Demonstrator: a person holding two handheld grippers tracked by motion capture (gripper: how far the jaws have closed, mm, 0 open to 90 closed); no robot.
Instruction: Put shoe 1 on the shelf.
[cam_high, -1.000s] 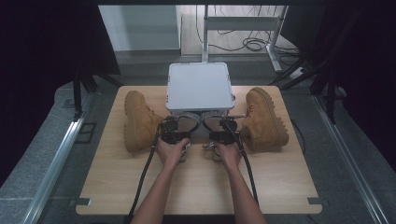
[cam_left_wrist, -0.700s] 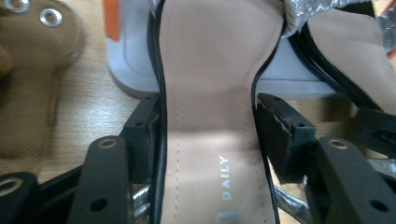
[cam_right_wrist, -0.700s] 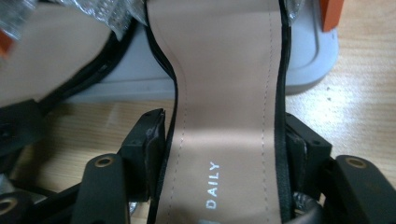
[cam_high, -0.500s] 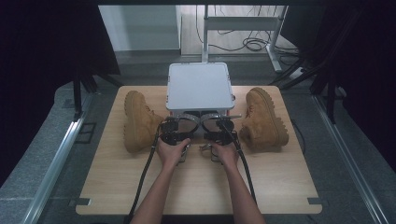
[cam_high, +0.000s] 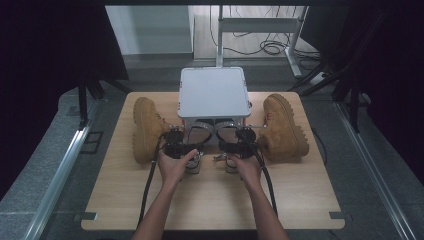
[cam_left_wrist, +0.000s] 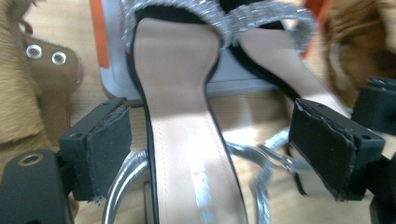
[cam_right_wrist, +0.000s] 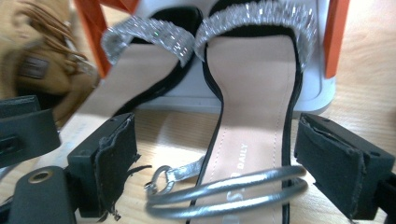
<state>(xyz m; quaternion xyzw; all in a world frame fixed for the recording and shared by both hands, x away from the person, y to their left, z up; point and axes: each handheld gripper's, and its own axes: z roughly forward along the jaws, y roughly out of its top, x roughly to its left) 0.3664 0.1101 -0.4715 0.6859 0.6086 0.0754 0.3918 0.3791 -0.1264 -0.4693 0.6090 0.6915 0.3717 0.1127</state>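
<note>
Two sandals lie side by side on the worktop (cam_high: 125, 200), their toes pushed under the grey box (cam_high: 214, 92) that stands on orange legs. The left sandal (cam_left_wrist: 180, 116) is between the jaws of the left gripper (cam_left_wrist: 219, 154), and the right sandal (cam_right_wrist: 254, 121) is between the jaws of the right gripper (cam_right_wrist: 219, 163).

Compared with the picture from one second ago, both hands in the high view have pulled back a little toward the person, away from the box. The jaws of both grippers have just been opening. They now stand wide apart, and the pads do not press on the sandals; a gap shows on each side of each sole. The sandals and the two tan boots, the left boot (cam_high: 147, 127) and the right boot (cam_high: 285, 127), keep their places beside the box.

The toes of the sandals are hidden under the box in the high view. The silver ankle strap (cam_right_wrist: 224, 191) is cut off at the lower edge of the right gripper view. The heels are not visible. In the high view the hands cover much of both grippers, so the jaws are hard to make out there.
</note>
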